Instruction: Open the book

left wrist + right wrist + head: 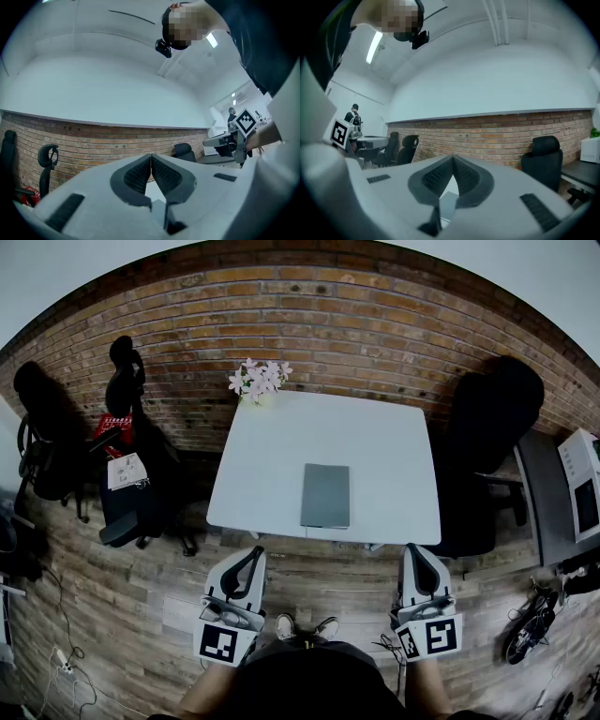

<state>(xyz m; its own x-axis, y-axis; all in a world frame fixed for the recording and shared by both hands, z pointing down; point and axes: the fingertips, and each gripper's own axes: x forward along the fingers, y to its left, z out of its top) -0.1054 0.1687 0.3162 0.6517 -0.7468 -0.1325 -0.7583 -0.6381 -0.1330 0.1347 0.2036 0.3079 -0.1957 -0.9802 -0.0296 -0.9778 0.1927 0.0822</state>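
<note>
Book [325, 495] closed, grey cover up, flat on the white table [272, 456] at the middle of its near edge in the head view, touched by neither tool. Pale pink flowers [260, 379] at the table's far edge, close against the brick wall [375, 324]. Black office chair [127, 395] off to the left of the table, second chair [492, 413] off to the right. Left gripper [254, 552] and right gripper [413, 550] held just short of the table's near edge, well apart from each other, one to either side of the book, over the wooden floor [122, 615]. In the left gripper view, jaws pressed together tip to tip, nothing pinched, aimed toward the brick wall. In the right gripper view, jaws likewise pressed together with nothing between, brick wall ahead, a person [354, 115] standing far off at the left
</note>
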